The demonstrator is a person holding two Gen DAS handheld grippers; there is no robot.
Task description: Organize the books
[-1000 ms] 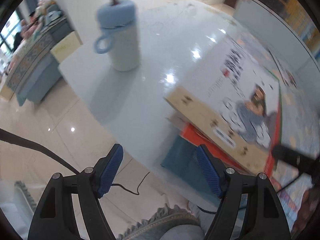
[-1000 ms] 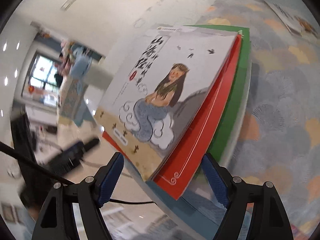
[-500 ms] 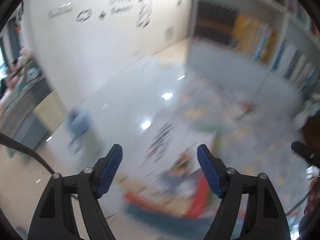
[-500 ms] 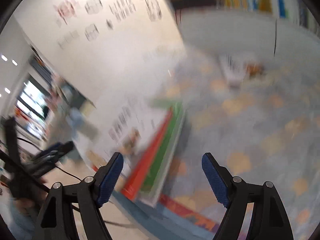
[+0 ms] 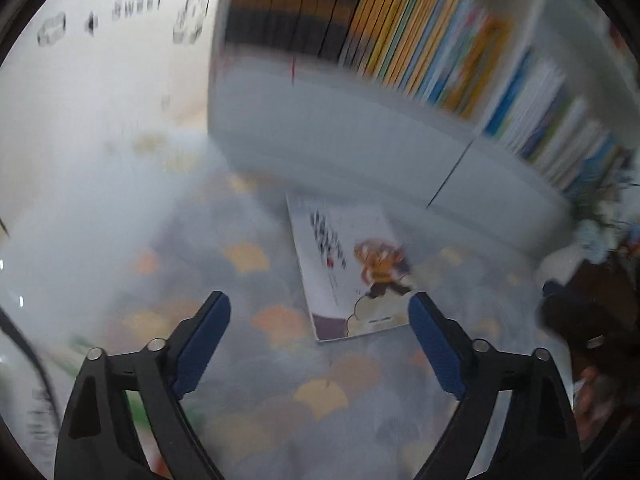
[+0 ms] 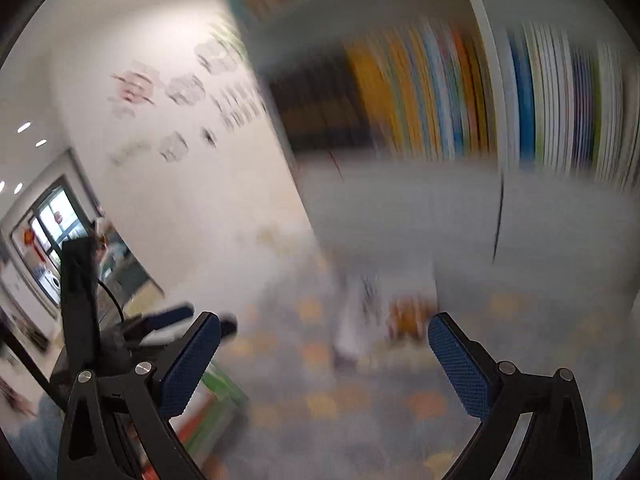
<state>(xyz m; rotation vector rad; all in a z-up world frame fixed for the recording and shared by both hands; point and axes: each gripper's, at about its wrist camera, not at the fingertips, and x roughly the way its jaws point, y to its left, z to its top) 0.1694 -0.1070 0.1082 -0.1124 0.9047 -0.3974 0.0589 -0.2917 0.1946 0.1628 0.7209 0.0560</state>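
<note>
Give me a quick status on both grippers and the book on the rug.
Left gripper and right gripper: jaws opening, nothing between them. Picture book flat on patterned rug before bookshelf. Path looks clear.

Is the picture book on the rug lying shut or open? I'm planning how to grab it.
Shut. The picture book lies flat on the patterned rug, front cover up, no pages spread, in front of the bookshelf.
</note>
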